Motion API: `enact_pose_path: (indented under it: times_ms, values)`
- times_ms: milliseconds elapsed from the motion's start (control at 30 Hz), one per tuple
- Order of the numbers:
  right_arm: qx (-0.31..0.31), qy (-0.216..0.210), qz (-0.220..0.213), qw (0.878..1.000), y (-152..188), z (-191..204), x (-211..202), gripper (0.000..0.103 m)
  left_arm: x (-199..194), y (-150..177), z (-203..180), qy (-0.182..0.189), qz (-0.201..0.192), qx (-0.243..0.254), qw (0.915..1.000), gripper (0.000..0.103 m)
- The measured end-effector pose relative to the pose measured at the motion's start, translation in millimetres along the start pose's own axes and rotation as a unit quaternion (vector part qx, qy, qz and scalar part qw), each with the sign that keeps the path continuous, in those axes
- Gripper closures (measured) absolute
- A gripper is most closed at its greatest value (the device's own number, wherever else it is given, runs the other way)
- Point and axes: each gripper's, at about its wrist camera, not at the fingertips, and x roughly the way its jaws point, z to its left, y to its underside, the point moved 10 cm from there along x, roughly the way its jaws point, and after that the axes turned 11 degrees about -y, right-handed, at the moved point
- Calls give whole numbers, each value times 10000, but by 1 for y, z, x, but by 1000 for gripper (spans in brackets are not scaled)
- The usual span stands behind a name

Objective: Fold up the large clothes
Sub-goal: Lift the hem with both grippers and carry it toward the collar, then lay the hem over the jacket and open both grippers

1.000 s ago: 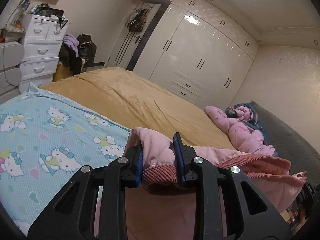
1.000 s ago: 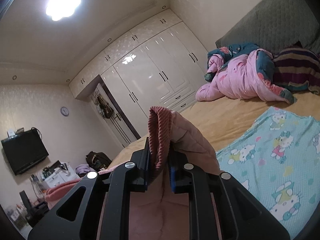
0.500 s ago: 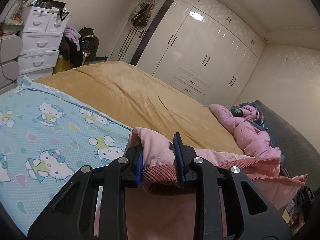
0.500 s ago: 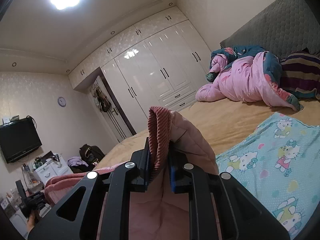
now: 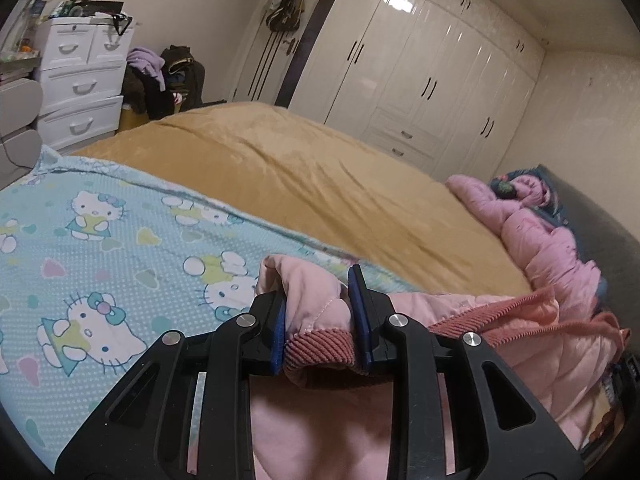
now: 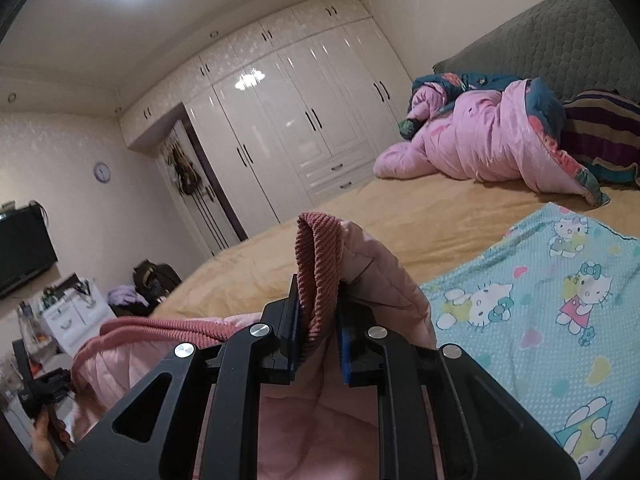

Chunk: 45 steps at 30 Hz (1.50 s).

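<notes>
Pink jacket (image 5: 472, 320), padded and quilted with a ribbed darker-pink band along its edge, hangs between the two tools above the near edge of the bed (image 5: 304, 172), over the cartoon-cat blanket (image 5: 100, 248) spread at that edge. It looks soft, puffy and fairly light, with a smooth shell that may slide; the ribbed band is thicker and grippier, so that is the sensible place to hold. The left gripper (image 5: 318, 324) pinches the band and a fold of quilted fabric between its blue pads (image 5: 277, 332), pressed firmly on the bunch. The right gripper (image 6: 318, 340) likewise clamps a doubled-over piece of the band, which sticks up above its fingers. Both tools point forward across the bed, level and fairly low, with the band stretched between them and the body of the garment drooping beneath. A rumpled pink quilt (image 6: 480, 152) lies well apart near the headboard (image 6: 540, 44).
</notes>
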Motion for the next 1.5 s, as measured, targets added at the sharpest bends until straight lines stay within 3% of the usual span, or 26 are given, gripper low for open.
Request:
enact_pose_path:
  times_ms: [133,300,333,367,433,500,633,733,767,800,933,1033,1133,1233,1333,1500]
  values:
    - [74,117,237,9996,15,-9,17,87,18,13,0,-149,204,103,9996,82]
    - [313,164,477,9982,27,-20,29,76,28,22,-3,-292,346,306,9985,81]
    - [412,110,522,9977,29,-21,31,66,29,23,-4,-305,367,333,9983,81]
    - [475,46,534,9974,30,-20,32,46,29,23,-5,-313,378,348,9982,81]
    - [559,-19,539,9970,31,-16,30,18,29,24,-6,-306,388,353,9982,79]
    - [485,-116,450,9977,26,-7,27,18,30,25,-7,-288,411,358,9981,76]
    - [-13,-143,784,9968,24,14,28,18,28,24,-10,-294,434,407,9978,71]
    - [-436,40,1337,9900,38,23,38,18,22,20,-14,-180,426,339,9984,58]
    - [-542,152,1572,9860,47,24,44,18,20,18,-15,-174,398,333,9985,30]
    - [-610,282,1920,9791,61,21,51,18,17,15,-15,-222,346,365,9985,9]
    - [-615,683,2589,9615,100,5,66,18,2,4,-24,1,204,461,9987,10]
    - [-562,623,2401,9671,93,6,62,18,-2,-2,-17,-44,192,533,9984,9]
    - [-636,838,2157,9708,75,-3,49,18,4,-2,4,-231,288,574,9977,9]
    - [-605,1048,2160,9689,66,-23,37,18,22,15,22,-112,783,681,9945,9]
    - [-524,1013,2476,9621,76,-41,34,18,47,47,42,-83,1473,762,9861,9]
    - [-400,923,2816,9543,98,-57,42,20,54,74,21,1002,2162,334,9706,10]
